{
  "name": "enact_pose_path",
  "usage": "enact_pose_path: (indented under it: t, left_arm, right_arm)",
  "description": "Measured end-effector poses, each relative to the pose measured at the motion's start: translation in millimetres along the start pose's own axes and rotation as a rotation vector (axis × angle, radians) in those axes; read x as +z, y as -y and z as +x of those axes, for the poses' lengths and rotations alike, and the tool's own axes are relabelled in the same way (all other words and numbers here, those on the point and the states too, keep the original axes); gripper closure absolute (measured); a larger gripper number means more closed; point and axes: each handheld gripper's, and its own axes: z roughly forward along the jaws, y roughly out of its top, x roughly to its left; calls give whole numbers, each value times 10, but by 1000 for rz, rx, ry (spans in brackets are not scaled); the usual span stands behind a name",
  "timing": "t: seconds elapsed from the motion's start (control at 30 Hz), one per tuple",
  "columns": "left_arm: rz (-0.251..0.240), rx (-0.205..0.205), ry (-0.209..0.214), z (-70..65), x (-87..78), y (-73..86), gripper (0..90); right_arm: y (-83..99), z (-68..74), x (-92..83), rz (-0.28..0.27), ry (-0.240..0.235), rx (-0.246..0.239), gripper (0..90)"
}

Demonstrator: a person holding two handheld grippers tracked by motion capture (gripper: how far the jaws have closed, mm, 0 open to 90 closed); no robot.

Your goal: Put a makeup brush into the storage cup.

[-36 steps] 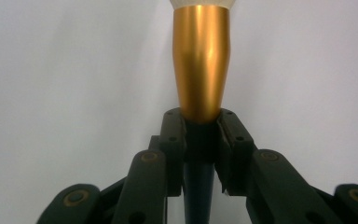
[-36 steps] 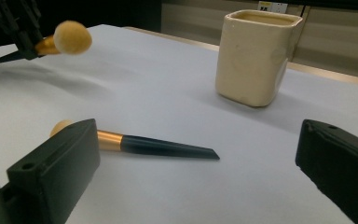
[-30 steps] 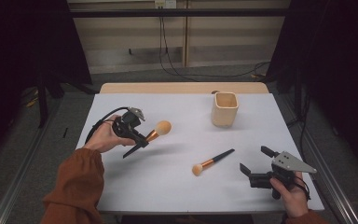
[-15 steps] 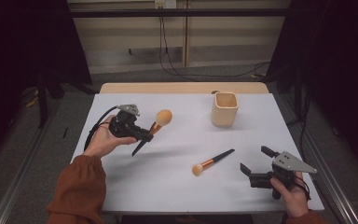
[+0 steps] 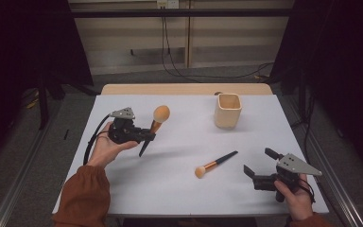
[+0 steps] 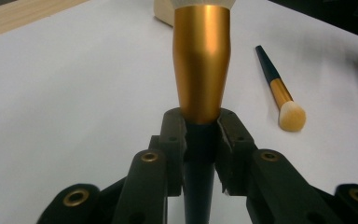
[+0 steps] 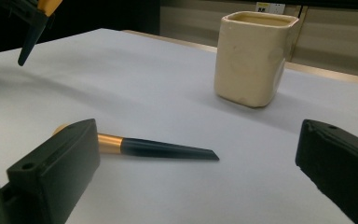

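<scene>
left gripper (image 5: 144,137): fingers clamped on large brush (image 5: 154,126), head up, handle-first for cup (image 5: 228,110) | right gripper (image 5: 260,166): fingers apart near small brush (image 5: 214,164)

Cup (image 5: 228,110) stands far right on table (image 5: 179,184). Small brush (image 5: 214,164) lies before it, near centre. Large brush (image 5: 153,126) is at left, off the table, well apart from both.
</scene>
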Motion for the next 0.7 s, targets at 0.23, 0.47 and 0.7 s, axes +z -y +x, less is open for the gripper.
enact_pose_path:
  t: [0.23,0.47,0.7]
  left_arm:
    - [-124,-67,-37,61,-16,178,744]
    - [-210,-75,-64,29,-54,282,744]
    - [-290,-79,-69,-26,-97,377,743]
  right_arm:
    - [1,1,0,-9,-4,14,0]
    - [0,5,-3,-18,-21,28,0]
    - [-7,11,-12,-34,-43,25,0]
